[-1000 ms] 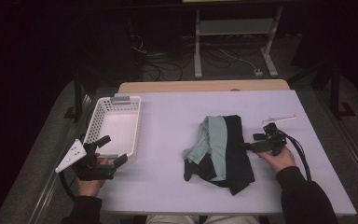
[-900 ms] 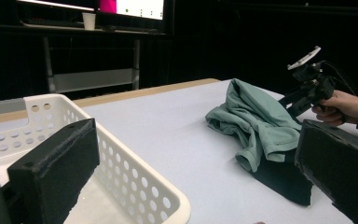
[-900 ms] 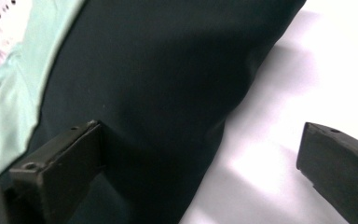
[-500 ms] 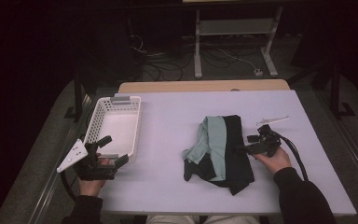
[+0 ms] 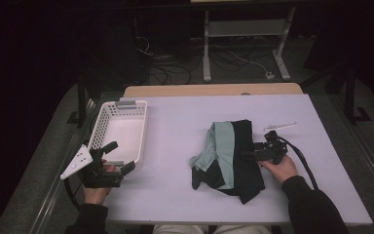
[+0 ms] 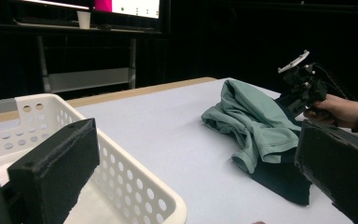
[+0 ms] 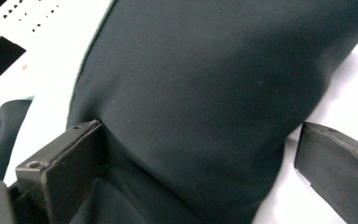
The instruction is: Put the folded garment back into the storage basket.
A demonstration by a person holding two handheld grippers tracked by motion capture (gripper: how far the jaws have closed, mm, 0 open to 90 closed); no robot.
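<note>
Right gripper (image 5: pixel 251 155): over the last second it has slid leftward from the bare table onto the right edge of the black garment (image 5: pixel 246 168), and its jaws now stand apart with a raised fold of that black cloth between them, one jaw touching the fabric, the other just clear of it; not yet clamped. Judgement: a pinch on the dark fabric is the step in hand, probably to lift it toward the basket. Black garment: lies crumpled right of centre on the white table (image 5: pixel 175 126), partly under a pale green garment (image 5: pixel 221 148) whose folded edge drapes over its left half, so lifting the black one may drag the green one along. Left gripper (image 5: pixel 118 161): unmoved at the near left of the table, jaws spread wide and holding nothing, just beside the near corner of the white perforated basket (image 5: pixel 108 122), which is empty and well apart from the clothes. Clear table lies between the garments and the basket. Beyond the far edge: a metal stand (image 5: pixel 207 48) and loose cables on the floor, well out of reach.
</note>
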